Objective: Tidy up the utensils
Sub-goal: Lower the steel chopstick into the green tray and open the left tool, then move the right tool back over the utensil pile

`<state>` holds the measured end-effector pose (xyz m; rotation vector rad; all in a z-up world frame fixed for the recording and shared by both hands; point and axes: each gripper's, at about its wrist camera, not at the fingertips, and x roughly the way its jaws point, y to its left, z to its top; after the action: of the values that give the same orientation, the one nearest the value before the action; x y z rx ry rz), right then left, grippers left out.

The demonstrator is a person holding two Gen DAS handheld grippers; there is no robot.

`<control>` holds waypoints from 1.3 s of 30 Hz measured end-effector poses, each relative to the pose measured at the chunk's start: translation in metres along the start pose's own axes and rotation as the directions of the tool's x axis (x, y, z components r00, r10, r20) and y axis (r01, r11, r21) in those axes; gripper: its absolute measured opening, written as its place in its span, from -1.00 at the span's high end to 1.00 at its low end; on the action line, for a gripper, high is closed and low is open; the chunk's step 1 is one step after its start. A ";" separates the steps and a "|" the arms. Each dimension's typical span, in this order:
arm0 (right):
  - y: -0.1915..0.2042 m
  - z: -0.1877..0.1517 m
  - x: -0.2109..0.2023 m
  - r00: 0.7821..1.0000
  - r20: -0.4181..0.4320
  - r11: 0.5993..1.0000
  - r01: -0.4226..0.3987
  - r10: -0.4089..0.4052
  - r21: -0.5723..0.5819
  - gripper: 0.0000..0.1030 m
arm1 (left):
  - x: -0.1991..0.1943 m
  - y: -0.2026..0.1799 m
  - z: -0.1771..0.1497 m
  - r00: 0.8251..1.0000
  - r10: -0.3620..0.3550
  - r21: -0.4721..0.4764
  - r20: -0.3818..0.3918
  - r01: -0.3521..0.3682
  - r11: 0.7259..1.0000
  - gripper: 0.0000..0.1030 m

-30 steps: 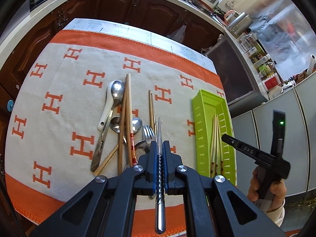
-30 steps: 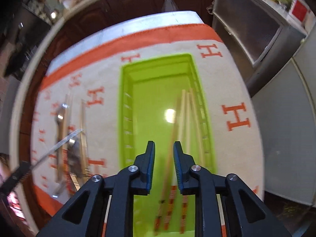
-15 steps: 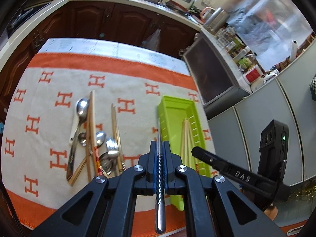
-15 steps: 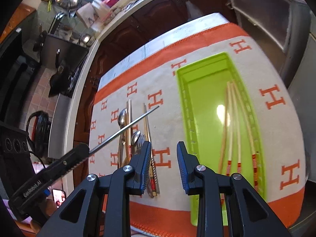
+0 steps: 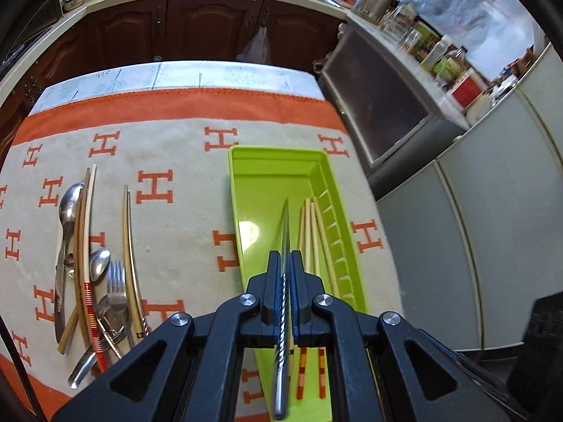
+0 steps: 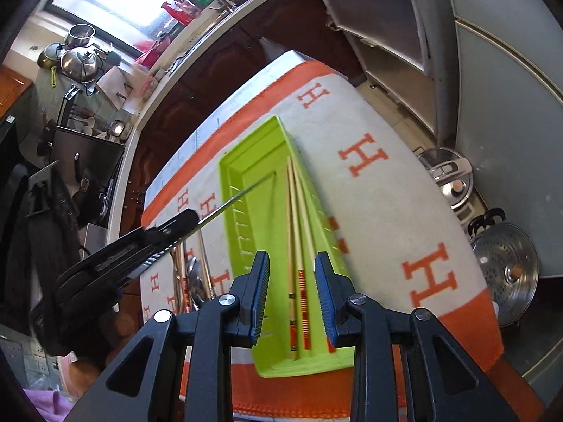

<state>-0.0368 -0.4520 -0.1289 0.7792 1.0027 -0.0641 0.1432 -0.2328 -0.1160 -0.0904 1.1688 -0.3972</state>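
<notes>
My left gripper [image 5: 285,267] is shut on a metal chopstick [image 5: 284,232] with a twisted handle and holds it lengthwise above the green tray [image 5: 278,161]. Several wooden chopsticks [image 5: 311,235] lie along the tray's right side. In the right wrist view the left gripper [image 6: 165,232] reaches in from the left with the metal chopstick [image 6: 235,198] over the green tray [image 6: 246,176]. My right gripper [image 6: 292,281] is open and empty, above the tray's near end and its wooden chopsticks [image 6: 295,232].
Spoons [image 5: 68,207], a fork [image 5: 116,281], more chopsticks [image 5: 86,232] and other cutlery lie in a pile on the left of the orange and beige H-patterned cloth [image 5: 169,147]. Steel pots [image 6: 506,267] stand on the floor to the right of the table. Dark cabinets stand behind.
My left gripper has carried the metal chopstick rightward from above the cutlery pile to above the green tray. My right gripper has opened wider and drawn back and up from the tray.
</notes>
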 end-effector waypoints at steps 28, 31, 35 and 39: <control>0.020 -0.020 0.043 0.996 -0.073 0.997 0.040 -0.045 -0.071 0.47 | -0.046 0.069 -0.076 0.995 0.073 0.004 -0.063 -0.073 0.997 0.56; 0.027 -0.023 0.047 0.995 -0.081 0.995 0.047 -0.055 -0.093 0.47 | -0.050 0.079 -0.080 0.995 0.077 -0.018 -0.059 -0.078 0.997 0.52; 0.041 -0.027 0.052 0.994 -0.091 0.990 0.055 -0.067 -0.128 0.47 | -0.054 0.090 -0.082 0.996 0.079 -0.043 -0.045 -0.080 0.996 0.50; 0.055 -0.032 0.054 0.992 -0.100 0.984 0.054 -0.072 -0.168 0.46 | -0.058 0.099 -0.083 0.996 0.078 -0.054 -0.035 -0.080 0.995 0.40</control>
<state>-0.0089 -0.3768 -0.1493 0.6040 1.1187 0.0060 0.0741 -0.1097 -0.1248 -0.0857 1.2119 -0.2974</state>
